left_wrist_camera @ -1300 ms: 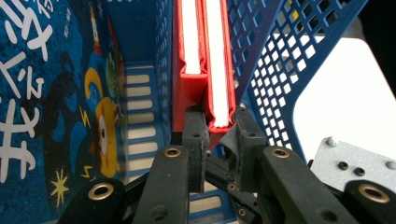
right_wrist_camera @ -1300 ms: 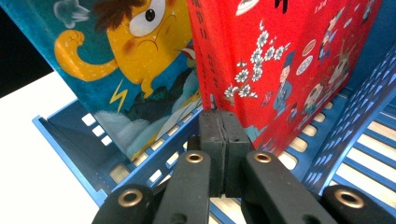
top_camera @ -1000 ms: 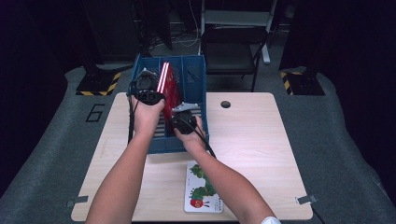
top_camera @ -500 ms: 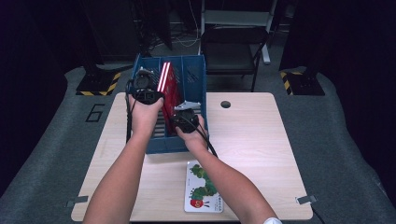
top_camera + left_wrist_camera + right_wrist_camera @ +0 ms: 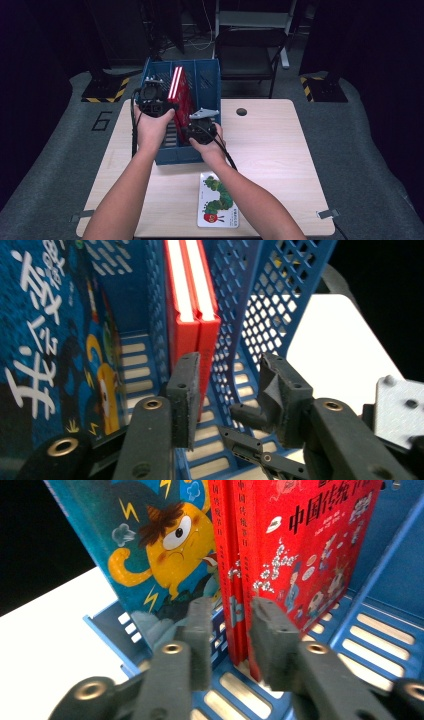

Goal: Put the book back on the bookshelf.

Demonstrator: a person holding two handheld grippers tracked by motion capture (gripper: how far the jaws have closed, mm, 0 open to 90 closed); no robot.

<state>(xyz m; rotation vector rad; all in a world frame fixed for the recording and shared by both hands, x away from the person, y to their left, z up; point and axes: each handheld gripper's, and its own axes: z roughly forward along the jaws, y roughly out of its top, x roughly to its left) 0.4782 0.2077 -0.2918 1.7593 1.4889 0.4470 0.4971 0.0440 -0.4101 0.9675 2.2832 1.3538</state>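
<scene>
A blue slotted book rack (image 5: 209, 82) stands at the table's far left. Two red books (image 5: 177, 92) stand upright in it, with a blue picture book (image 5: 50, 340) beside them. My left gripper (image 5: 152, 101) hangs over the rack's left part. Its jaws (image 5: 230, 365) have just been opening and stand open, the left one in front of the red books (image 5: 192, 315), nothing pressed. My right gripper (image 5: 202, 128) is at the rack's near right. It (image 5: 231, 607) has also just been opening and is open, with the red books' spines (image 5: 237, 570) in the gap.
A caterpillar picture book (image 5: 217, 201) lies flat near the table's front edge. A round hole (image 5: 242, 111) is in the tabletop right of the rack. A black chair (image 5: 247, 50) stands behind the table. The wooden table (image 5: 280, 150) has bare room on its right half.
In the high view both hands stay at the rack. The right hand has shifted slightly. The red books still stand upright.
</scene>
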